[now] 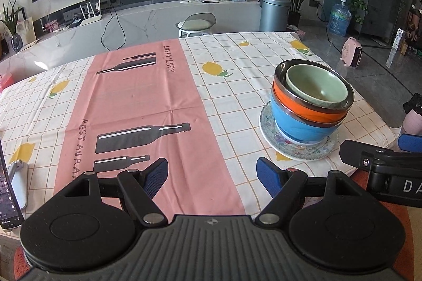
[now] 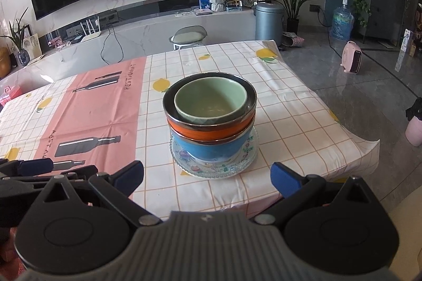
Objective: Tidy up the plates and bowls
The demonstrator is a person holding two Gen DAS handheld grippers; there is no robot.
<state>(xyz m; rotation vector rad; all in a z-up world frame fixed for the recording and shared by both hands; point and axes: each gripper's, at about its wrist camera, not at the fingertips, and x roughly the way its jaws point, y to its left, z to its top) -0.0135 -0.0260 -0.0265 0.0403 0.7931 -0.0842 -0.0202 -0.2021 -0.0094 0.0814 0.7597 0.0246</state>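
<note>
- The surface, under a checked cloth, carries one stack at its right end, at about 12 o'clock from the right gripper.
- The plate lies flat at the bottom; a blue bowl, an orange bowl and a green bowl nest upward on it.
- All three mouths face up; the stack's long axis is vertical, leaning slightly.
- The stacking looks finished; any next move calls only for straightening or withdrawing.
- The right gripper and left gripper both stand wide and empty, short of the stack.
</note>
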